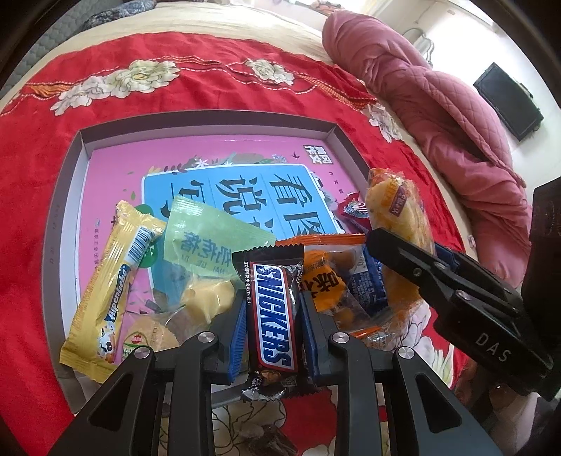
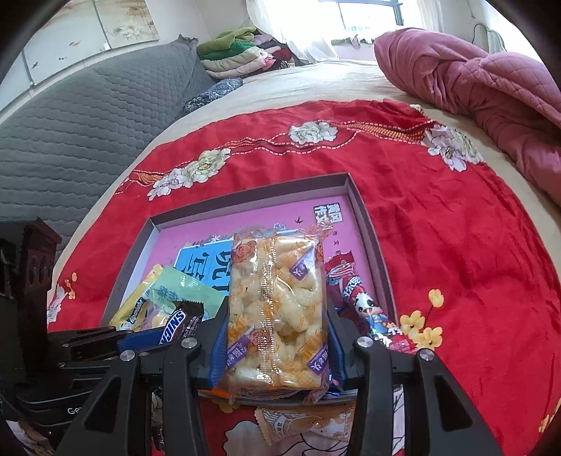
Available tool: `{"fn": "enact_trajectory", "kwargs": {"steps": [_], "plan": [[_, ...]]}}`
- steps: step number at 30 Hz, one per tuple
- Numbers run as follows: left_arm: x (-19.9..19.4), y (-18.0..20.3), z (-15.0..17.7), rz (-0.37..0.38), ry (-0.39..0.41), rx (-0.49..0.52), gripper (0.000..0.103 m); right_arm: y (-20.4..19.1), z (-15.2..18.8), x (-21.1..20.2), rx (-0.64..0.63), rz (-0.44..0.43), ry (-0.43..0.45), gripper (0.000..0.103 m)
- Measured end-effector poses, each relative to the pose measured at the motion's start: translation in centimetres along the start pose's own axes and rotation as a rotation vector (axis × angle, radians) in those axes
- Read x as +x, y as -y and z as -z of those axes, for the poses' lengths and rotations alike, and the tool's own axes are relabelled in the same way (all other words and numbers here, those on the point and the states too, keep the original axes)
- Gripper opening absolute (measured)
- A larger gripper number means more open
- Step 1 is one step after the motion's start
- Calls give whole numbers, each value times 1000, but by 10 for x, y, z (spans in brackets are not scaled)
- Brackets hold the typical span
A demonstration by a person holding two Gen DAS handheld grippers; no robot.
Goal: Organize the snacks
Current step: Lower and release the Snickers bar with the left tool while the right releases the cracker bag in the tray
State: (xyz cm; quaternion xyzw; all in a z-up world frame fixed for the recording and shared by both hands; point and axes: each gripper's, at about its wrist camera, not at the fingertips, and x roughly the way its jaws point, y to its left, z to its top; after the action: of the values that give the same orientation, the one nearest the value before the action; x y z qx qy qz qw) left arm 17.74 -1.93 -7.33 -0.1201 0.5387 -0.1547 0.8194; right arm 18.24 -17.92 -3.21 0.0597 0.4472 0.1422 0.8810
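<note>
Red floral blanket (image 1: 210, 91), pink-bottomed box (image 1: 115, 161), brown-and-blue Snickers bar (image 1: 271, 308).

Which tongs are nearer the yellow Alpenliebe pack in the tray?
Left. The left tongs, shut on the Snickers bar, sit just right of the Alpenliebe pack. The right tongs, shut on the puffed rice pack, are farther right.

This is a bedroom in a home. A wide bed (image 2: 308, 84) fills both views, spread with a red blanket (image 2: 455, 245) stitched with pale flowers. A bunched pink quilt (image 2: 491, 87) lies at its far side and a grey padded headboard (image 2: 87, 122) runs along the left. Folded clothes (image 2: 245, 52) are stacked by a curtained window (image 2: 368, 17), and a dark television (image 1: 508, 101) hangs on the pale wall
</note>
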Motion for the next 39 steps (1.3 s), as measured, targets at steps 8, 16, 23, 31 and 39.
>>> {"fn": "enact_trajectory", "kwargs": {"steps": [8,16,23,31,39], "plan": [[1,-1,0,-5,1,-4,29,1,5,7,-5,22,-13,46],[1,-1,0,-5,1,-4,29,3,6,9,9,31,-19,46],[1,-2,-1,-7,2,-6,29,7,7,13,37,35,-30,46],[-1,-3,-1,-8,7,-12,29,4,5,11,23,51,-19,46],[-1,-4,-1,-4,6,-19,29,4,5,7,15,58,-12,46]]}}
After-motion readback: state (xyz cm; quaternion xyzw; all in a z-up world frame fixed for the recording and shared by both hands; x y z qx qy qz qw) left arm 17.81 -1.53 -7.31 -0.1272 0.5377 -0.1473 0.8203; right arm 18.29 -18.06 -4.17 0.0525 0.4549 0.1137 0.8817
